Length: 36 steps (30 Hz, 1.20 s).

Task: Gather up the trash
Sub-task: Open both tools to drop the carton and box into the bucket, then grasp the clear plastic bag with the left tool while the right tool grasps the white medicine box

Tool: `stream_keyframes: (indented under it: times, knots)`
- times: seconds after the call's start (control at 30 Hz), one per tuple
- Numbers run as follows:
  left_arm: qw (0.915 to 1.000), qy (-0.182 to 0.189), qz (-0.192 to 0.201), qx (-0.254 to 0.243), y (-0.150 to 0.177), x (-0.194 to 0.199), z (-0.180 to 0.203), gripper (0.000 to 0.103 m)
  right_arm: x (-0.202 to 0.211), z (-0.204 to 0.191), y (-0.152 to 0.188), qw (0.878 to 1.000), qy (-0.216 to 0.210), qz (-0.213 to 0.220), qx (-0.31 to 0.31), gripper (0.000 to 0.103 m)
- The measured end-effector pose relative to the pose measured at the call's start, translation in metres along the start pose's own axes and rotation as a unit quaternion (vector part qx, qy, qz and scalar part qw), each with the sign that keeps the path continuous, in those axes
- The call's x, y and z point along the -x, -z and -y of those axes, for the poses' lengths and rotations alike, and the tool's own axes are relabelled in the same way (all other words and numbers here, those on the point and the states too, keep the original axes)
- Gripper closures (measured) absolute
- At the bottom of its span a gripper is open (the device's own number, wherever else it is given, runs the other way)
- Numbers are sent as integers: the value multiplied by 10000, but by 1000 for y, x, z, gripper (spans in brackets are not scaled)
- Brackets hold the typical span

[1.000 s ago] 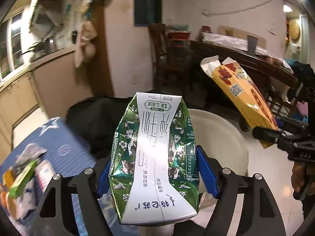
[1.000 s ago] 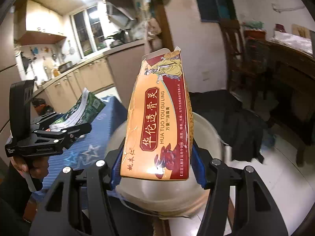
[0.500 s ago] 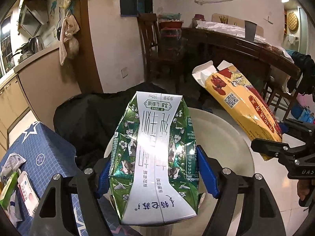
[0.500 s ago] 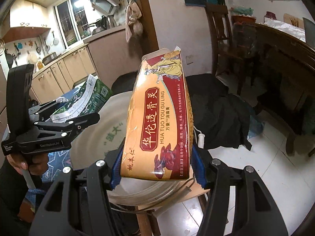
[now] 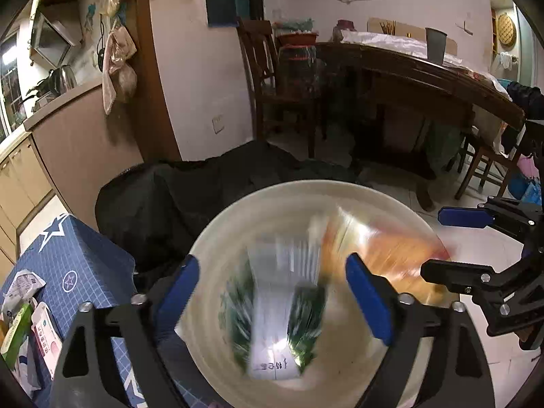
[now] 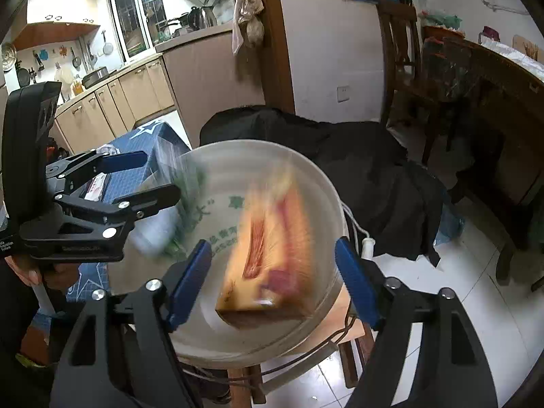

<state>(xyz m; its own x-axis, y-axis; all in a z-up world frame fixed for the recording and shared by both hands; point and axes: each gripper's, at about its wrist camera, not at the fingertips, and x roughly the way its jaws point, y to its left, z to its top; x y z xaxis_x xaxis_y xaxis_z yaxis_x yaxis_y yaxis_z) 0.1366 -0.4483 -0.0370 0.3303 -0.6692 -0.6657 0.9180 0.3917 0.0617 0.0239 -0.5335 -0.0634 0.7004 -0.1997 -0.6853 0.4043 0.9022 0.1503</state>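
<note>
A large cream basin (image 5: 272, 204) sits below both grippers; it also shows in the right wrist view (image 6: 258, 156). My left gripper (image 5: 272, 292) is open and a green and white milk carton (image 5: 272, 316), blurred by motion, is falling into the basin. My right gripper (image 6: 272, 278) is open and an orange and red box (image 6: 272, 255), also blurred, is falling into the basin. The box shows as an orange blur in the left wrist view (image 5: 380, 248). The left gripper appears in the right wrist view (image 6: 136, 176), the right gripper in the left wrist view (image 5: 455, 238).
A blue star-patterned table (image 5: 78, 258) at the left holds several wrappers and cartons (image 5: 23, 312). A black cloth heap (image 5: 204, 183) lies behind the basin. A wooden chair (image 5: 272, 78) and a dark dining table (image 5: 425, 74) stand further back on the white tiled floor.
Both grippers have opened. The milk carton and the orange box have left the jaws and are dropping into the basin. Both views have moved closer over the basin.
</note>
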Motion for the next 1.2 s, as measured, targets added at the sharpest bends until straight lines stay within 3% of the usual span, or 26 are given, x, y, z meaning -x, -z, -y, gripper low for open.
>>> stream_keyframes:
  times: [0.4,0.6,0.8,1.0,1.2]
  knots:
    - [9999,-10,-59,83,6,5,-9,14,7,7,5,9999,85,75,-106,31]
    - [9999,-90,45,107,16,23,-14,14,16,-8,1,9997,7,242,-29,31]
    - [9986,-379,163,320,45,58,-39,14,23,-47,-8,9978,-424,464,223,31]
    - [9935,-864,153,719,87,95,-84,14,25,-113,-19,9888,-1067,650,813,31]
    - [9795,-1515,108,1323,143,140,-138,14,8,-173,-25,9782,-1503,582,1307,31]
